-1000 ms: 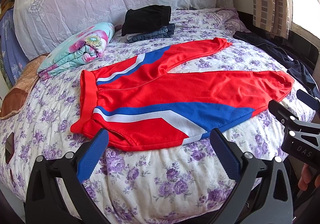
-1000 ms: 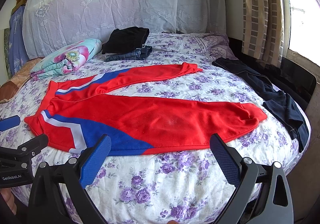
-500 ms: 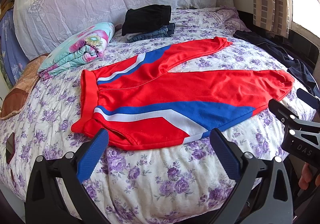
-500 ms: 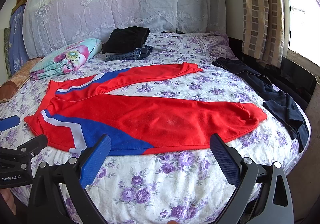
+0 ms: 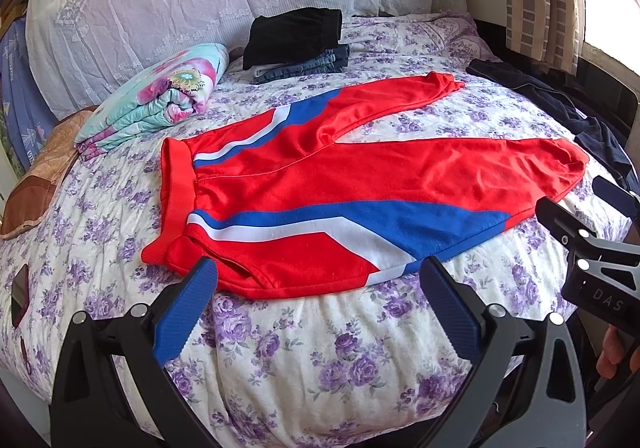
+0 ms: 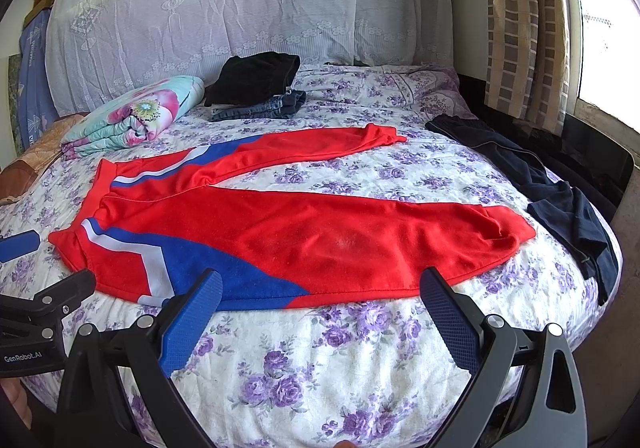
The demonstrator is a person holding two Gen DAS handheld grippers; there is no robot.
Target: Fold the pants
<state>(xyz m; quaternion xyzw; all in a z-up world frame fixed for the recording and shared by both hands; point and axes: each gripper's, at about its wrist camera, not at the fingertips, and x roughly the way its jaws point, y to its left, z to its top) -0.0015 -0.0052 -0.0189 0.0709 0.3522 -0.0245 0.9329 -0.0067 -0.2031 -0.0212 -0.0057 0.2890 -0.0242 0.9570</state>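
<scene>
Status: no fold made yet. The pants [image 5: 352, 191] lie spread flat on the bed [image 5: 304, 348], waistband [image 5: 176, 191] off to the left of my fingers, both legs running right and splayed apart in a V, so nothing is doubled over.

My left gripper [image 5: 320, 304] hangs just short of the near hem by the waist end, fingers [image 5: 188, 308] apart, nothing between them. My right gripper [image 6: 320, 308] sits at the near edge of the closer leg, fingers [image 6: 448, 312] apart too, empty. Neither touches cloth, as far as I can tell.

Beyond the pants: a rolled blanket [image 5: 160, 95], a stack of folded clothes [image 5: 296, 43], and a dark garment [image 6: 552, 191] to the far right.

Remaining, by my judgement: everything, from bringing one leg over the other to folding lengthwise.
</scene>
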